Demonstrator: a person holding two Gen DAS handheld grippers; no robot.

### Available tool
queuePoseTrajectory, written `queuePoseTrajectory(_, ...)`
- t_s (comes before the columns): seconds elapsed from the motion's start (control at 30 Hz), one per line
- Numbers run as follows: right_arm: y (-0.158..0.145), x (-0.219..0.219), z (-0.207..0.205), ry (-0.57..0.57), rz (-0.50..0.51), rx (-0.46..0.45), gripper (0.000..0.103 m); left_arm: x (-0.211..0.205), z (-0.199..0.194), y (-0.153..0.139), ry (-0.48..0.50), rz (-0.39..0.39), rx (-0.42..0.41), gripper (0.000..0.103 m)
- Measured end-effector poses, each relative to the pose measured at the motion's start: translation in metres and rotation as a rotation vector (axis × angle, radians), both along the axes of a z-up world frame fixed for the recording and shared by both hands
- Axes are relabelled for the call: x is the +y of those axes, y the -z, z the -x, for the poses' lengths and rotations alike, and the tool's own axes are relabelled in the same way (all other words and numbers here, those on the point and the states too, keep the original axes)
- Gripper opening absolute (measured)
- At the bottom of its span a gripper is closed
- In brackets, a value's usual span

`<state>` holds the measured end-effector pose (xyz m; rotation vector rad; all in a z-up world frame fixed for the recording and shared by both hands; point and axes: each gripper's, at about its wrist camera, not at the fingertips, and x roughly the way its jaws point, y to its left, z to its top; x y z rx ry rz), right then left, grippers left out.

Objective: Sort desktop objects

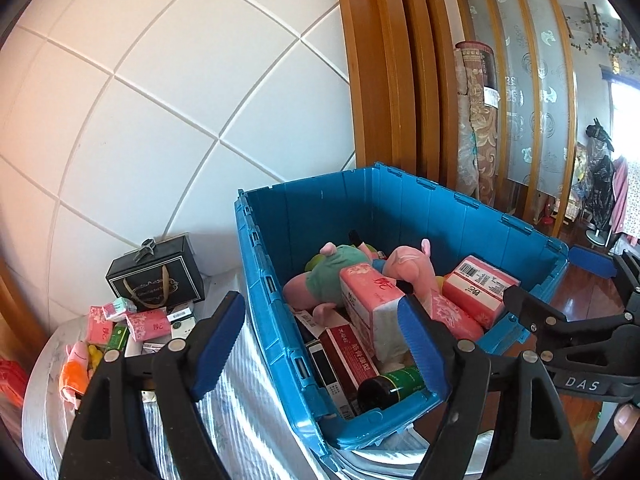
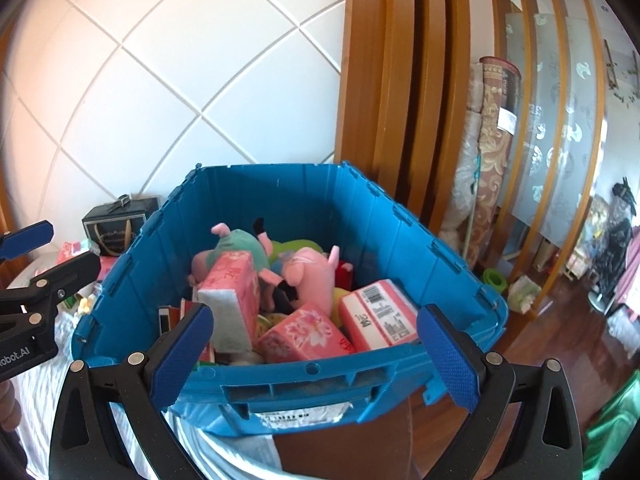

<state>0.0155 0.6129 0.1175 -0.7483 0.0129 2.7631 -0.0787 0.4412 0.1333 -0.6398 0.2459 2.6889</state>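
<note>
Blue crate (image 2: pixel 280 384) already holds plush pigs (image 2: pixel 312 276) and tissue packs (image 1: pixel 370 300), while more packs (image 1: pixel 146 324) wait on the table beside it; left gripper (image 1: pixel 320 344) and right gripper (image 2: pixel 312 356) both gape wide, empty.

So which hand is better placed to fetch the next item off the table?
Probably left: the left gripper is open and empty, nearer the tissue packs left of the blue crate; the right gripper faces the crate.

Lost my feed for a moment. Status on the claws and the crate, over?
Left claw open, empty. Right claw open, empty, at the blue crate near rim. Crate holds tissue packs and plush pigs; more items on the table by the black box.
</note>
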Motion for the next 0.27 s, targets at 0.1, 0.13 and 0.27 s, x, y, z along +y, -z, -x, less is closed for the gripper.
queuePoseTrajectory(0.1, 0.0012, 0.0006, 0.0009, 0.005, 0.005, -0.003, 0.103, -0.0025, 0.0002, 0.0001, -0.008, -0.008, 0.002, 0.078)
queuePoseTrajectory(0.13, 0.0018, 0.0004, 0.0011, 0.005, 0.007, -0.005, 0.103, -0.0025, 0.0004, 0.0005, -0.010, -0.006, 0.003, 0.078)
queuePoseTrajectory(0.27, 0.0022, 0.0010, 0.0017, 0.007, 0.007, -0.005, 0.103, -0.0027, -0.0004, 0.0004, -0.002, -0.011, 0.009, 0.078)
